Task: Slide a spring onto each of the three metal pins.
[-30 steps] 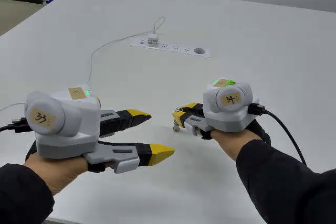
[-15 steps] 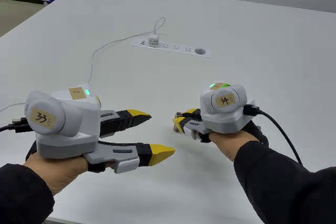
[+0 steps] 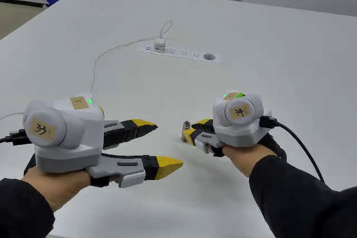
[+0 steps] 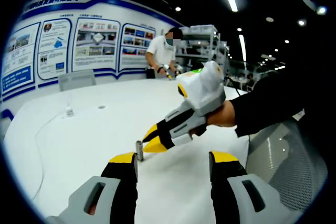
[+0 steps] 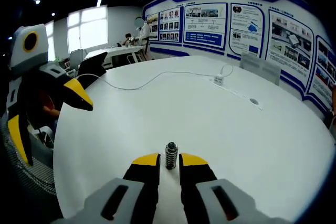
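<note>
Two handheld grippers are hanging low over the white table (image 3: 290,71) in the head view. A left hand (image 3: 56,181) is gripping the left gripper (image 3: 163,144) at the near left. It is rolled so that one jaw is lying above the other, and both yellow tips are pointing right and standing wide apart, released. A right hand (image 3: 245,155), with a dark sleeve running to the lower right corner, is aiming the right gripper (image 3: 191,128) leftward at the other tool. Its tips are lying close together around a small grey pin (image 3: 185,132) that is standing on the table between the two tools. Far behind, a white power strip (image 3: 178,53) is lying flat with a white cable (image 3: 111,51) looping off to the left.

Seen from the left gripper view, that tool's own jaws are rising well apart with bare tabletop between them. The right gripper (image 4: 149,140) is reaching in from the right, tilting downward, with its tips just beside the upright pin (image 4: 139,150). A person in a white shirt (image 4: 163,53) is standing beyond the table's far edge.

From the right gripper view, the right gripper's (image 5: 169,165) jaws are drawn narrow. A coiled spring (image 5: 171,156) with a dark round top is standing upright between the tips. Whether the pads are actually pressing on it cannot be told. The left gripper (image 5: 47,111) is showing at the left edge, spread open.
</note>
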A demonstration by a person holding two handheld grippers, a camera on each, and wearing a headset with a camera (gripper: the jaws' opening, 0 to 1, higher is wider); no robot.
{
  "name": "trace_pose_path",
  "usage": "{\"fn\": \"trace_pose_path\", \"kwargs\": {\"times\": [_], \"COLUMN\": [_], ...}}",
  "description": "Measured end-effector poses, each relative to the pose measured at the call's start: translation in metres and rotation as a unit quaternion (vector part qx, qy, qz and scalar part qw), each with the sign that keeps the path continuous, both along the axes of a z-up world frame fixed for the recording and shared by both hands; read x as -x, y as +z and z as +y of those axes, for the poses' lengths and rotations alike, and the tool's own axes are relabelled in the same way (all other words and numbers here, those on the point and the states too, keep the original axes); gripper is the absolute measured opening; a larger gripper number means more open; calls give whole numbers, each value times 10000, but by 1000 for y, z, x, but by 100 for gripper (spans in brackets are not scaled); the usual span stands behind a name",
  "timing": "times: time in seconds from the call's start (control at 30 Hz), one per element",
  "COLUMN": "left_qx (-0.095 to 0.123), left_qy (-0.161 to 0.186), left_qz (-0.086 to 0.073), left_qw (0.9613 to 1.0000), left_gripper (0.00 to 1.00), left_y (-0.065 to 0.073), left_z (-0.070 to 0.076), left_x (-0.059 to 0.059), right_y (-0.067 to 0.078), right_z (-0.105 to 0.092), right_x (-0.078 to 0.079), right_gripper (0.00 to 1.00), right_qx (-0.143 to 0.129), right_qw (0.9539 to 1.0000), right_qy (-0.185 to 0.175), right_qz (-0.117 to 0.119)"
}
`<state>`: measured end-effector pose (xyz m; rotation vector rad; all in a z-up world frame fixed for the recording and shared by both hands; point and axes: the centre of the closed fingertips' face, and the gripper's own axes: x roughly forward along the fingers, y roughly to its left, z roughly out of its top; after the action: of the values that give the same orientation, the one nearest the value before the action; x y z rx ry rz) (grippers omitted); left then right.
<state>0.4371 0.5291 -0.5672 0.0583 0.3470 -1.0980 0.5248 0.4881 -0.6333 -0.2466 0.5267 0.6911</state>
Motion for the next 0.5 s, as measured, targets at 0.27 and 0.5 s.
{"fn": "trace_pose_path", "kwargs": {"times": [0.27, 0.5], "left_qx": [-12, -11], "left_qy": [40, 67], "left_qz": [50, 75], "left_qw": [10000, 9999], "left_gripper": [57, 57], "left_y": [-4, -5], "left_z": [2, 3], "left_x": [2, 2], "right_y": [6, 17], "right_z": [-5, -10], "right_x": [16, 38], "right_gripper": [17, 19], "right_qx": [-33, -65], "right_qw": [10000, 9996], "right_qy": [64, 230], "right_qz": [-68, -156]}}
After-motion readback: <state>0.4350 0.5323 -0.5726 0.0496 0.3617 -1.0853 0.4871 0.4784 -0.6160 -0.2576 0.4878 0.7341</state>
